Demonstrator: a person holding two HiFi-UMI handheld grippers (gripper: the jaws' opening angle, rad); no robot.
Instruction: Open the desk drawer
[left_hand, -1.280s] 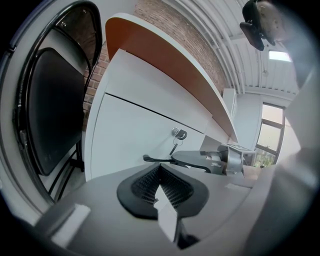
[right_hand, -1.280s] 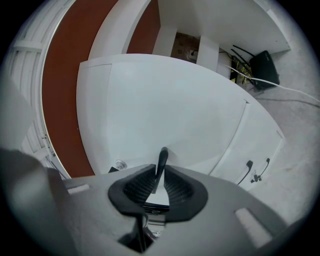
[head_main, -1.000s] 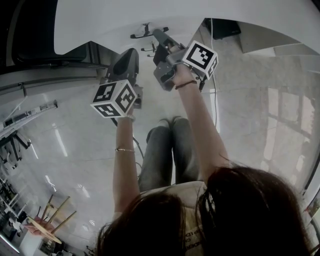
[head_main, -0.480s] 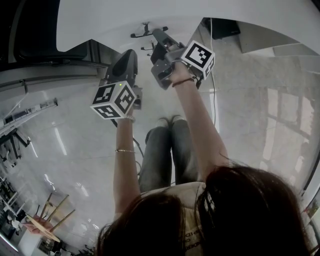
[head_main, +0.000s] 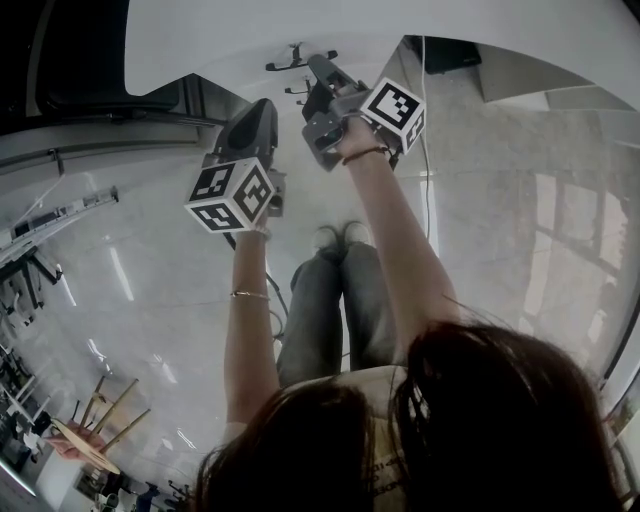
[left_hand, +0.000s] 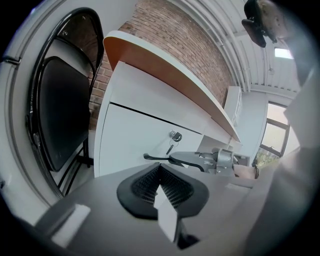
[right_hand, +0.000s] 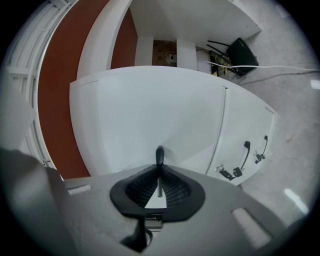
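A white drawer unit (left_hand: 140, 135) stands under the desk top (head_main: 300, 30). It has a keyed lock (left_hand: 175, 136) and a black bar handle (left_hand: 152, 158). My right gripper (head_main: 320, 68) reaches to that unit and is shut on the drawer handle (right_hand: 159, 154), whose end sticks out above the pads (right_hand: 172, 187). The left gripper view shows the right gripper (left_hand: 212, 159) side-on, on the handle. My left gripper (head_main: 262, 108) hangs lower and to the left, shut (left_hand: 160, 172), with nothing in it. The drawer front (right_hand: 150, 115) looks flush; I cannot tell whether it has come out.
A black folding chair (left_hand: 55, 110) leans left of the unit. To the right, a neighbouring front carries two more black handles (right_hand: 245, 152) and a key (right_hand: 227, 172). A black router (right_hand: 241, 49) with cables sits on the floor under the desk. The person's legs (head_main: 335, 300) are below the grippers.
The right gripper has edged slightly further up toward the desk. The left gripper has hardly moved.
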